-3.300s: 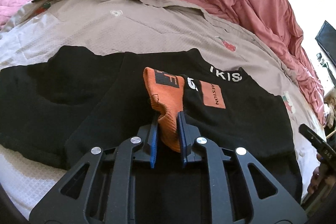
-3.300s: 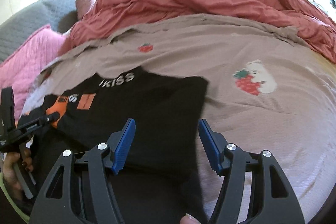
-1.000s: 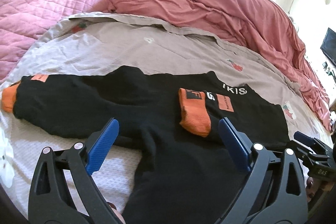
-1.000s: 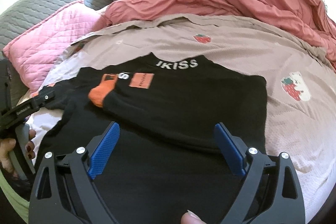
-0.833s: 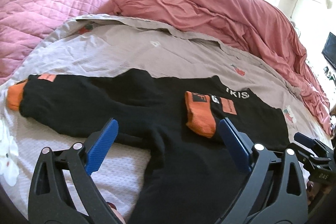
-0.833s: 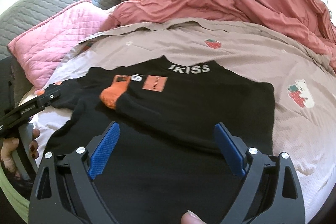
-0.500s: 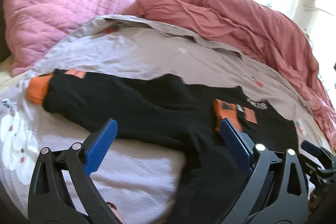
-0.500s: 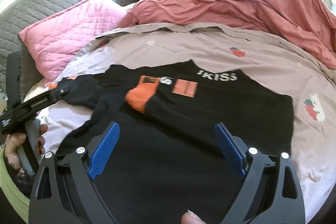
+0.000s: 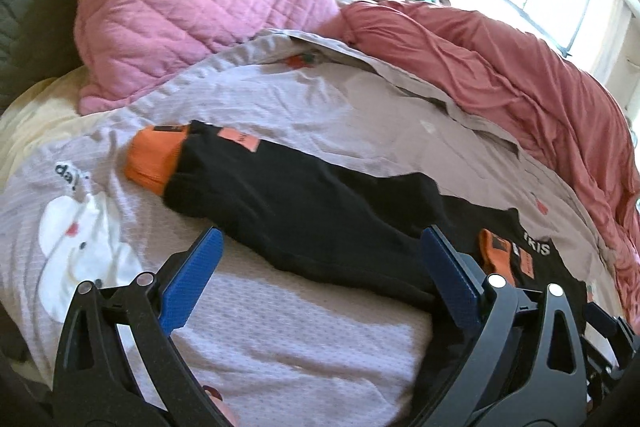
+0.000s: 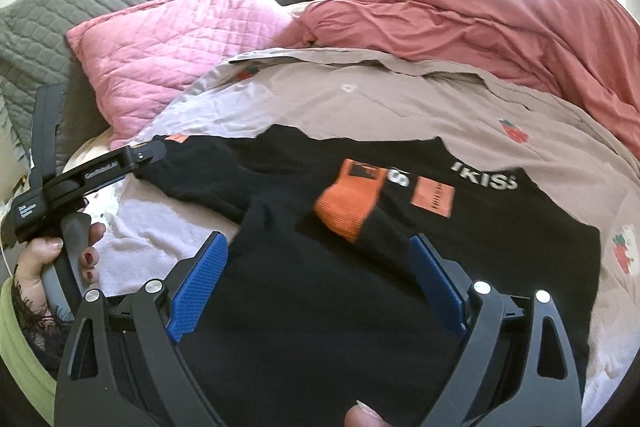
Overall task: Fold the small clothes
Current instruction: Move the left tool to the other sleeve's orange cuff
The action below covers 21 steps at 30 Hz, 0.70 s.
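A black sweatshirt point(image 10: 460, 259) with orange cuffs lies flat on the bed. One sleeve is folded across its chest, its orange cuff point(image 10: 350, 203) next to the white collar lettering point(image 10: 486, 181). The other sleeve point(image 9: 296, 203) stretches out to the left and ends in an orange cuff point(image 9: 154, 157). My left gripper point(image 9: 320, 259) stands open just above that outstretched sleeve, holding nothing. In the right wrist view the left gripper point(image 10: 148, 153) hovers by the sleeve's end. My right gripper point(image 10: 320, 267) is open over the sweatshirt's lower body, empty.
The beige bedsheet point(image 10: 360, 99) has strawberry prints. A pink quilted pillow point(image 9: 192, 3) lies at the far left, a rumpled red duvet point(image 10: 480, 7) along the back. A grey quilted headboard point(image 10: 80, 7) stands behind. A hand point(image 10: 48, 259) holds the left gripper's handle.
The left gripper let go of the folded sleeve's cuff, opened, and swung left toward the outstretched sleeve. The right gripper drew back and turned left, staying open.
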Tool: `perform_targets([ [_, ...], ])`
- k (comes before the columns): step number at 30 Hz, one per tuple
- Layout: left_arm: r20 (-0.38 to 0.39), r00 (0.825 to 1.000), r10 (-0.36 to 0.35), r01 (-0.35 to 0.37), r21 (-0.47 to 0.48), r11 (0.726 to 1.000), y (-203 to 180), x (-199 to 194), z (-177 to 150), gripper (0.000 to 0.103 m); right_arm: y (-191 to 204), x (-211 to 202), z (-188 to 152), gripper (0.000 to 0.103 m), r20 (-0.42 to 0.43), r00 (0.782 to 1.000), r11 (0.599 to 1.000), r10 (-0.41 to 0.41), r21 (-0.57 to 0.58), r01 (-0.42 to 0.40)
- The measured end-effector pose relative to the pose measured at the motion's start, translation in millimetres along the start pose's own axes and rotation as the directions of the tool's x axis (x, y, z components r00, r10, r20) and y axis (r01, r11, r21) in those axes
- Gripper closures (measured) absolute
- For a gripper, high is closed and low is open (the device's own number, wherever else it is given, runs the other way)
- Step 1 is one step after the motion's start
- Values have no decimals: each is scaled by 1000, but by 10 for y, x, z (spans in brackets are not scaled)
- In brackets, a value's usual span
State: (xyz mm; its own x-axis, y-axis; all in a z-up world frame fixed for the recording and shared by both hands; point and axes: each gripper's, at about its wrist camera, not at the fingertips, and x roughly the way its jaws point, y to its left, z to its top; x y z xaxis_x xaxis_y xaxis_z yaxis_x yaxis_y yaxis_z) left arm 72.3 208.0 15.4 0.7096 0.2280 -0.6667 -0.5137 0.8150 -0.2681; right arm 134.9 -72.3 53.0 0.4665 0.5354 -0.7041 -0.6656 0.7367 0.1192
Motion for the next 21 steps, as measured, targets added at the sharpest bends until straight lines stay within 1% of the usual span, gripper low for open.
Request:
perform_targets([
  [7,-8,999,35,-35,-83,996,257,17,46,11,308,222,74,12,-20,999,997,44,-58,-45],
  [12,-13,998,55,-56,-112,992,343,28,53,11,458,387,110,12,-40,997,994,64,-83,-67],
  [14,-21,997,71,-73,-121,990,383,53,60,11,491,442,125,12,-45,997,993,70,-89,-74],
  [21,-50,995,90,-97,-180,979,542,177,77,11,546,579,147,12,-56,995,992,88,-90,-93],
])
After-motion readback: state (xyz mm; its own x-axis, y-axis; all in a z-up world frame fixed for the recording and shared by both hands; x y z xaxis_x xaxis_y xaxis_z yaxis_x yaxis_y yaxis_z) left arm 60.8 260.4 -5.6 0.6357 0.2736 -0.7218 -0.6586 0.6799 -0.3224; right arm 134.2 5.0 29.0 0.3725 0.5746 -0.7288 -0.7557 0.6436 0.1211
